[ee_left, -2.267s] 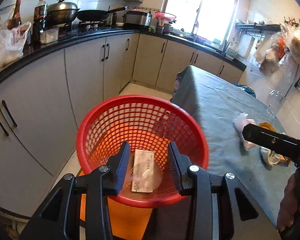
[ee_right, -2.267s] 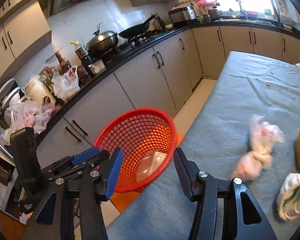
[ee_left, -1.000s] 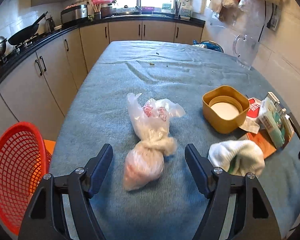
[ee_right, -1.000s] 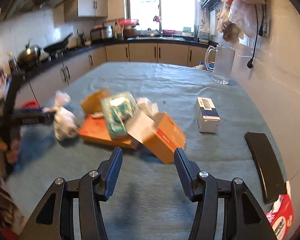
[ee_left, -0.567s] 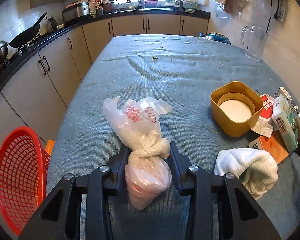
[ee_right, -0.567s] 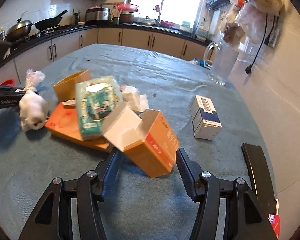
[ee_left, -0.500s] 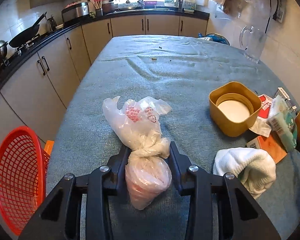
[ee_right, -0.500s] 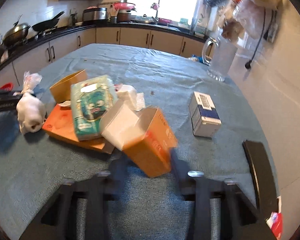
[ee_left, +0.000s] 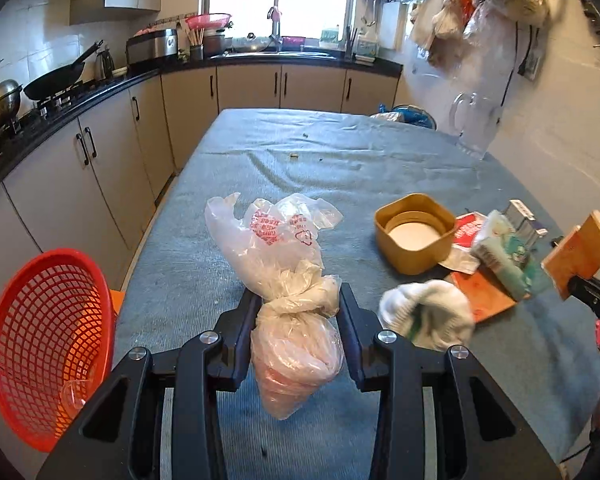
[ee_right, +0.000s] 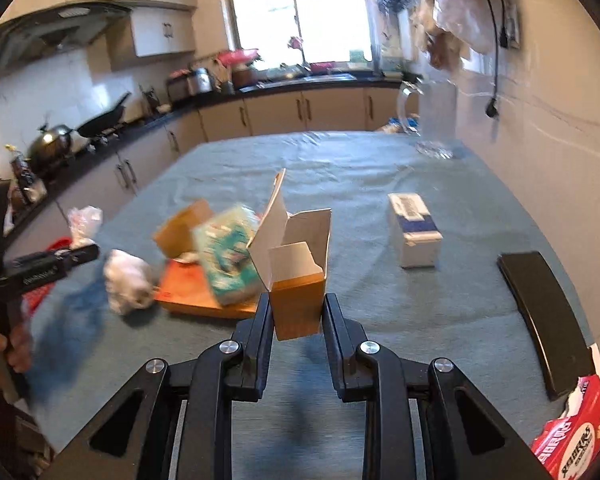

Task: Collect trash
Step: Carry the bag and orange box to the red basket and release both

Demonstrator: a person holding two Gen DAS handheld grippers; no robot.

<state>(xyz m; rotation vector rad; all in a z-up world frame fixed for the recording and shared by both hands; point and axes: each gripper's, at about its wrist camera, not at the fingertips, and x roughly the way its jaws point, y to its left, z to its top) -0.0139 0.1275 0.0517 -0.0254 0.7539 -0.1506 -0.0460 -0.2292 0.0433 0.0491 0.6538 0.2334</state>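
Between the fingers of the left gripper [ee_left: 300,300], at lower centre of the left wrist view: a knotted plastic bag [ee_left: 290,304], pinched at its twisted neck, jaws drawn in tight against both sides. Bulging pinkish lower end low between the fingers; loose printed top spread up toward mid-frame over the grey-blue tablecloth [ee_left: 340,160]. Just right of the fingers, a balled white sock [ee_left: 426,314], blurred. Farther right and up, a square mustard-yellow container [ee_left: 414,232] with a pale round insert, then an orange board [ee_left: 486,294] under a teal packet [ee_left: 508,258]. At the left edge, off the table's side and lower, a red mesh basket [ee_left: 44,340] with something clear at its bottom.

Between the fingers of the right gripper [ee_right: 296,312], at lower centre of the right wrist view: an open orange carton [ee_right: 298,280], clamped on both side walls, white flaps standing up, raised off the cloth. Same carton also at the right edge of the left view [ee_left: 580,254]. Left of it, the teal packet on the orange board, both blurred. Right of centre, a white and blue box [ee_right: 414,228] lying alone. Along the right edge, a black flat case [ee_right: 540,312], and a red printed packet [ee_right: 572,436] in the lower right corner. Upper right, a clear glass jug [ee_right: 436,120] near the wall.
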